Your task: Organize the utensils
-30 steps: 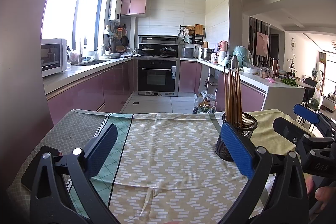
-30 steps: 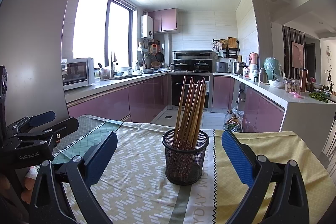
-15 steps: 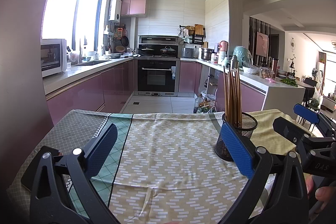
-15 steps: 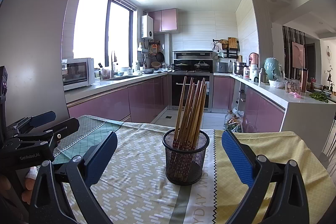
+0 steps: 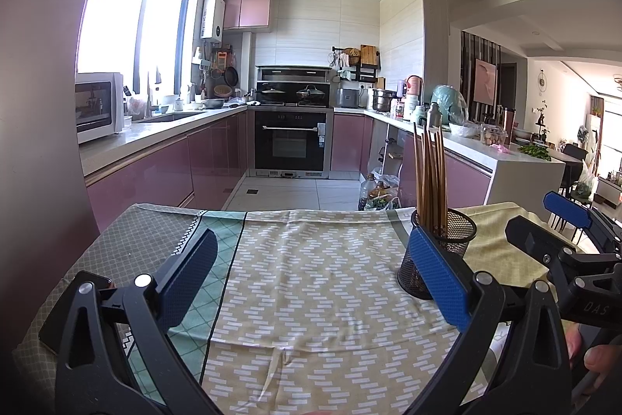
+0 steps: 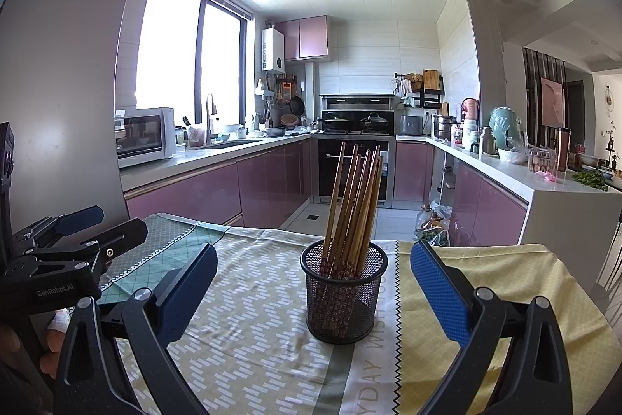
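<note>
Black mesh holder (image 6: 344,292) stood upright on patterned tablecloth (image 6: 248,317), wooden chopsticks (image 6: 355,205) bundled inside, leaning slightly right. I held right gripper (image 6: 313,288) low over table, level, pointed at holder; blue pads (image 6: 439,294) spread wide, holder between them but farther ahead, nothing touched. I kept left gripper (image 5: 311,282) equally low, jaws wide apart, empty, over bare cloth; holder (image 5: 447,244) sat just behind its right pad. Fingertips of my right hand (image 5: 596,356) showed at frame edge.

I see brown chopsticks (image 6: 353,205) bunched and leaning right in an upright black mesh holder (image 6: 344,294) at frame centre.
</note>
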`<state>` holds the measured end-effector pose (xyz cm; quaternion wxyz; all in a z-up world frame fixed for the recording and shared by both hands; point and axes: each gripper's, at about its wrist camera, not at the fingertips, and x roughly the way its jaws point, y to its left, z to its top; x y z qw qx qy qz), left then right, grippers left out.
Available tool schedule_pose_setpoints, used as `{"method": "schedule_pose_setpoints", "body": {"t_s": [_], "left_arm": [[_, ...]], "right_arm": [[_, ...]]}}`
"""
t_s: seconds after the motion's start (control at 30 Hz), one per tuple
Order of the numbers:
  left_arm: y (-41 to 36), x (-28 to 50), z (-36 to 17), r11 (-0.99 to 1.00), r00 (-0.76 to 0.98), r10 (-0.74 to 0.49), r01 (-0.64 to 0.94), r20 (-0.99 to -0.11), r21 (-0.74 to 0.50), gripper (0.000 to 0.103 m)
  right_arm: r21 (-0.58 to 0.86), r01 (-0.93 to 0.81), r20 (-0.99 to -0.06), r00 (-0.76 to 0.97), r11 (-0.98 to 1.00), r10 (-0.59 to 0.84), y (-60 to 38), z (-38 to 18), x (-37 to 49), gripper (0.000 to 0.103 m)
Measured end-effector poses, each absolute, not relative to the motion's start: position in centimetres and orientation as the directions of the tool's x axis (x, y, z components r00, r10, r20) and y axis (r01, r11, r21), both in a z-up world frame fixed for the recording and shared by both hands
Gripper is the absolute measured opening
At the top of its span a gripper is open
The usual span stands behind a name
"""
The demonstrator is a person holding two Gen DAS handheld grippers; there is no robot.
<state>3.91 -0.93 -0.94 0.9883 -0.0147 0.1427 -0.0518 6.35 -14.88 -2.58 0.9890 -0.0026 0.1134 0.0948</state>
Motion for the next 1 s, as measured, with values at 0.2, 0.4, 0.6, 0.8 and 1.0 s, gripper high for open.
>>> {"method": "schedule_pose_setpoints", "body": {"t_s": [0.2, 0.4, 0.6, 0.8, 1.0], "left_arm": [[-0.95, 3.91, -0.94, 0.994, 0.954, -0.107, 0.098, -0.281, -0.044, 0.097], [-0.96, 3.90, -0.93, 0.994, 0.954, -0.106, 0.098, -0.280, -0.043, 0.097], [-1.02, 3.97, -0.96, 0.994, 0.954, -0.108, 0.100, -0.279, -0.040, 0.097], [-0.99, 3.99, -0.93, 0.994, 0.956, -0.105, 0.098, -0.275, -0.039, 0.097], [-1.02, 3.98, -0.91, 0.995, 0.958, -0.100, 0.097, -0.269, -0.027, 0.097]], "right_arm": [[0.014, -0.188, -0.223, 0.957, 0.982, 0.186, -14.79, -2.50, 6.38, 0.096], [0.014, -0.188, -0.223, 0.957, 0.982, 0.186, -14.85, -2.48, 6.37, 0.096], [0.015, -0.189, -0.224, 0.957, 0.982, 0.187, -14.94, -2.40, 6.35, 0.096], [0.015, -0.189, -0.223, 0.957, 0.982, 0.187, -14.94, -2.39, 6.36, 0.096], [0.013, -0.188, -0.223, 0.957, 0.982, 0.187, -14.98, -2.42, 6.36, 0.096]]}}
